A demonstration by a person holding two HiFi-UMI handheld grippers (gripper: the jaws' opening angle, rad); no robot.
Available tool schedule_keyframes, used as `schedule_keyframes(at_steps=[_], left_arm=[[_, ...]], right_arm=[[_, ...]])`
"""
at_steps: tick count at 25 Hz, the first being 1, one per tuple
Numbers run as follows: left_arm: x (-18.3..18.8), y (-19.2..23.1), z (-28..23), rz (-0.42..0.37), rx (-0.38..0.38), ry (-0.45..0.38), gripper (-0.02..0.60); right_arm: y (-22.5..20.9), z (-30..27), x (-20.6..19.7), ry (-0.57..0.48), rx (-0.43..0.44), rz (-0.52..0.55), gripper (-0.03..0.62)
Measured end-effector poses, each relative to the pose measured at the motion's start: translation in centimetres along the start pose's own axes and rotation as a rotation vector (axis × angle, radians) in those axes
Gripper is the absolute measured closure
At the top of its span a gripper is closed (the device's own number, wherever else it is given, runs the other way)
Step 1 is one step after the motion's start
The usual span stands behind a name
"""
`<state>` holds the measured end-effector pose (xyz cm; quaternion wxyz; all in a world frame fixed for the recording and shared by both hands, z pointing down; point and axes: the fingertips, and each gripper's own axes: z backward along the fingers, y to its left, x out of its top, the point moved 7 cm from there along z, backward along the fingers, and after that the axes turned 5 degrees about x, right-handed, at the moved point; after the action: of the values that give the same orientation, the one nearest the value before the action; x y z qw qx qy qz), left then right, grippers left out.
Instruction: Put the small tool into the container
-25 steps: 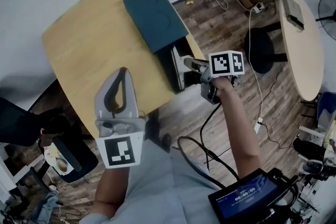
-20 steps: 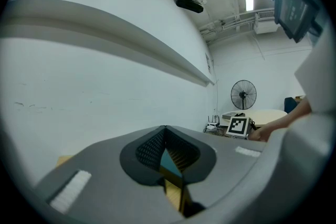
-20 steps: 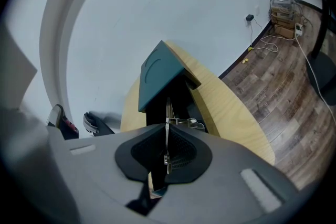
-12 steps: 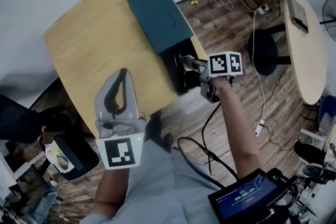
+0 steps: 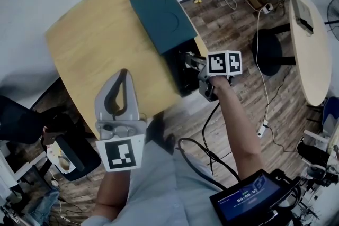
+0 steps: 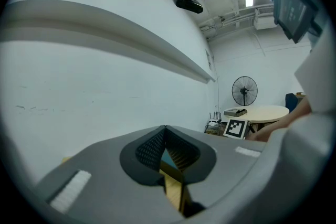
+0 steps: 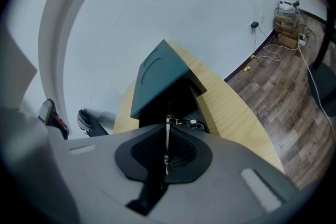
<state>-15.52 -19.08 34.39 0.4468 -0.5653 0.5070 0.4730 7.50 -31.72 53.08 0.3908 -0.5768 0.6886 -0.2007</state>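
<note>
Wooden table carries the teal container. Left gripper: clenched, empty, well short of the container. Right gripper: clamped on the small metal tool at the container's open mouth (thin, stiff, light, probably slippery; hold the flat shank).

Office-like lab: round tables, floor cables, fan

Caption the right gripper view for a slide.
Right gripper, jaws shut on the small tool, held before the teal container on a wooden table.
</note>
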Motion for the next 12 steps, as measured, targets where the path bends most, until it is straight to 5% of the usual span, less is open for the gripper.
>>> schedule_keyframes(at_steps=[12], left_arm=[[0.17,0.13,-0.05,-0.01,0.002,-0.003,0.571]], right_arm=[[0.38,-0.77,0.27,-0.04,-0.047,0.072,0.568]])
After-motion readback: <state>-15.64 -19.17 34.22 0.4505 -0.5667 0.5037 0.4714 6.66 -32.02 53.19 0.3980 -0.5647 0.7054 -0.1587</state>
